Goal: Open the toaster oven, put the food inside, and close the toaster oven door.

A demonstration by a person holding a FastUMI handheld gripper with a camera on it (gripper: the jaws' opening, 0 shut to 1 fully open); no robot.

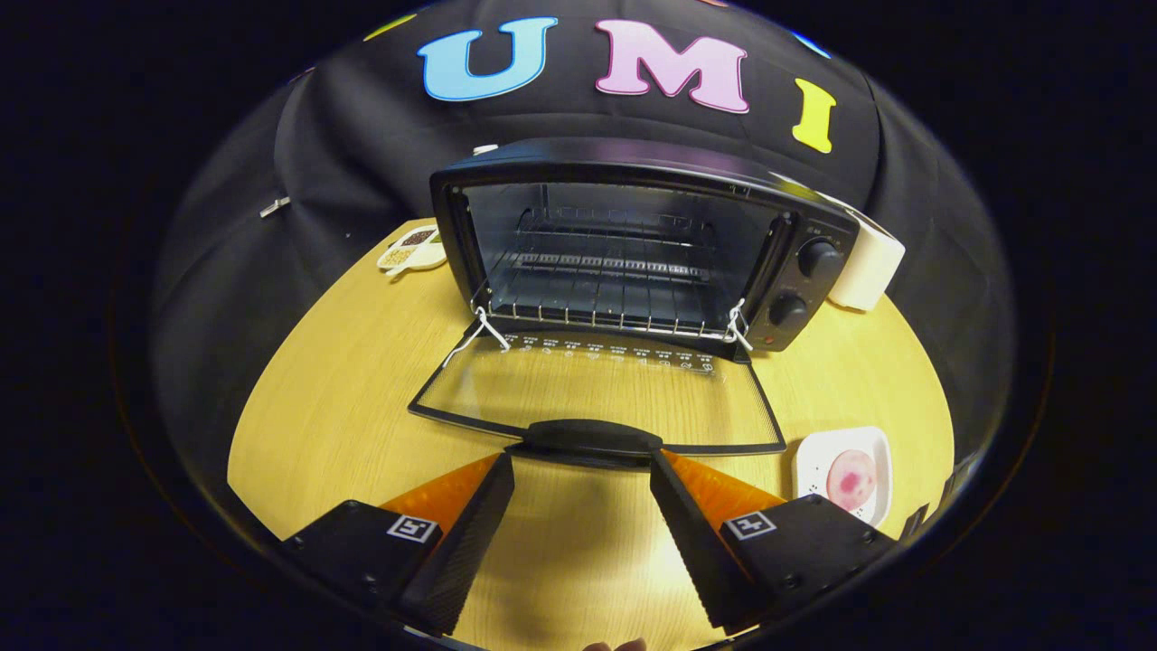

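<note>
- Wooden round table point(343, 398) in a black-cloth booth, with everything sitting on it.
- Off at about 10 o'clock from the fingers there's a small white dish point(413, 249) with sectioned bits in it, just beside the oven's left wall. Not part of the job, as far as anyone can tell.
- Dead ahead at 12 o'clock: the toaster oven point(633, 244), door point(597, 389) already dropped flat toward the fingers, wire rack point(606, 298) bare inside. So the opening step looks done.
- The gripper point(583, 479) is spread wide and holding nothing, its tips either side of the door handle point(592, 438).
- At roughly 2 o'clock, right by the right finger, sits the food point(851, 479), pinkish and round on a white plate point(818, 452).
- Next move is probably a swing right to pinch the food without shoving the plate, then carry it over the door onto the rack.
</note>
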